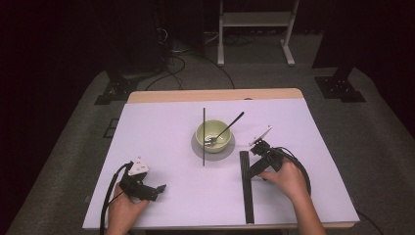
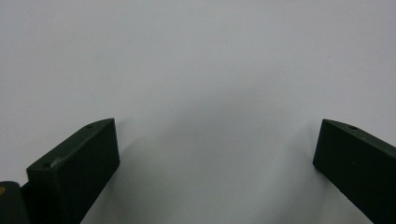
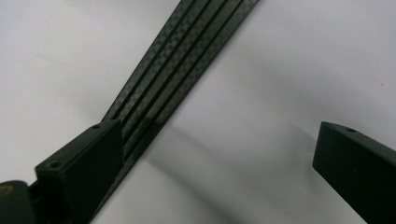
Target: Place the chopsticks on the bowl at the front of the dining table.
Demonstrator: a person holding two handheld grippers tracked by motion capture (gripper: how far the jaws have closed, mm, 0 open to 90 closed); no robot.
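A pale green bowl [image 1: 214,134] sits on a grey saucer [image 1: 197,147] at mid-table, with a dark utensil [image 1: 233,121] leaning in it. A thin black rod [image 1: 204,137] lies just left of the bowl. Several flat black woven-pattern strips [image 1: 248,191] [image 3: 187,56] lie side by side, running toward the front edge. My right gripper [image 1: 250,165] [image 3: 219,140] is open at their far end; its left jaw overlaps the strips and bare table fills the gap. My left gripper [image 1: 160,189] [image 2: 215,140] is open over bare table at the front left.
The white table top [image 1: 161,132] has a wooden far edge [image 1: 215,94]. Cables trail from both grippers toward the front edge. Beyond the table are grey floor, stand feet and loose cables.
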